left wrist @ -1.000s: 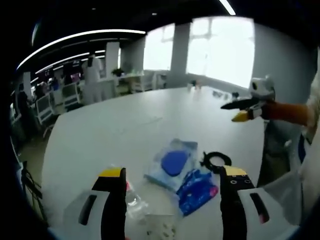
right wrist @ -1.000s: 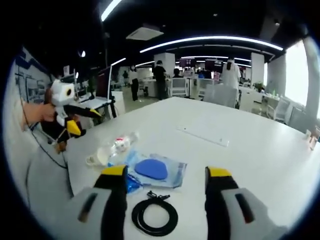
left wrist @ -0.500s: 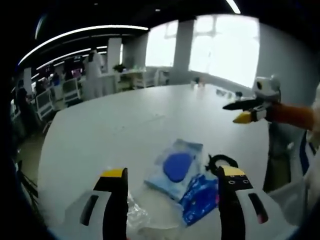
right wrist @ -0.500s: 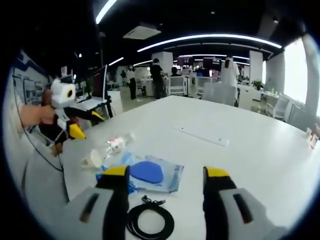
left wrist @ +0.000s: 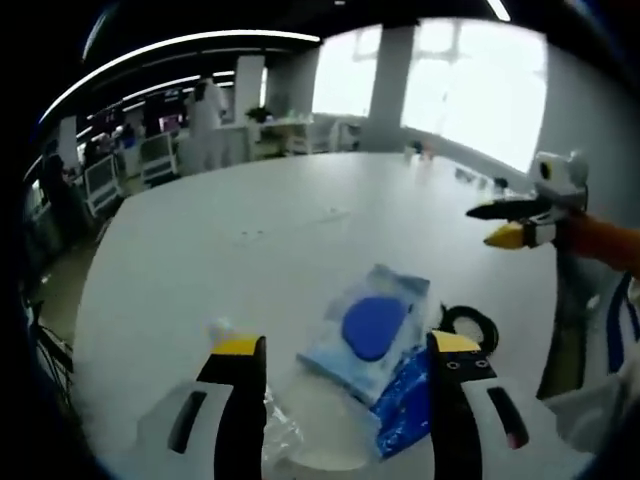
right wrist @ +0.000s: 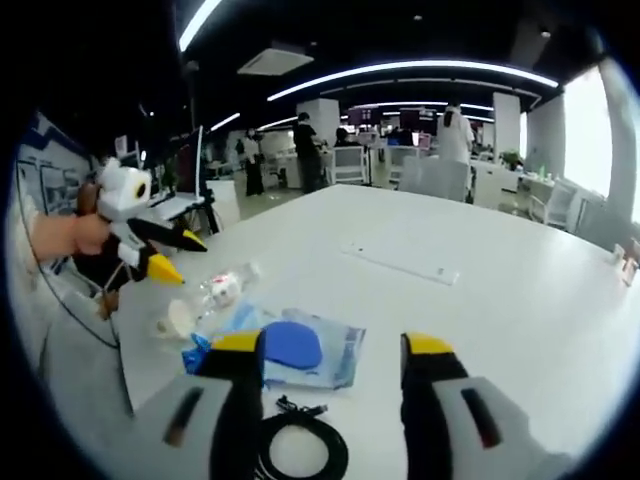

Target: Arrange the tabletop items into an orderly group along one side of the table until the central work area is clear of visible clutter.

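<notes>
left hand-held gripper [left wrist: 346, 350]: jaws spread, nothing between them, held above the counter [left wrist: 230, 250] edge. In the right gripper view it comes in at the left [right wrist: 165, 255], off the items.
bottle [left wrist: 262, 420]: clear, lying flat, partly behind the left jaw; cap end pokes out left of it.
pouch [left wrist: 366, 325]: clear, with blue pad inside, flat between the left gripper's jaws, ahead of the tips.
blue pack [left wrist: 405, 395]: touching pouch's near side, against the right jaw.
cable [left wrist: 468, 325]: black coil, just right of pouch, past the right jaw tip.
right hand-held gripper [right wrist: 332, 348]: jaws apart, empty; pouch [right wrist: 300, 345] at its left jaw tip, cable [right wrist: 300, 455] low between the jaws, bottle [right wrist: 215, 292] further left.
</notes>
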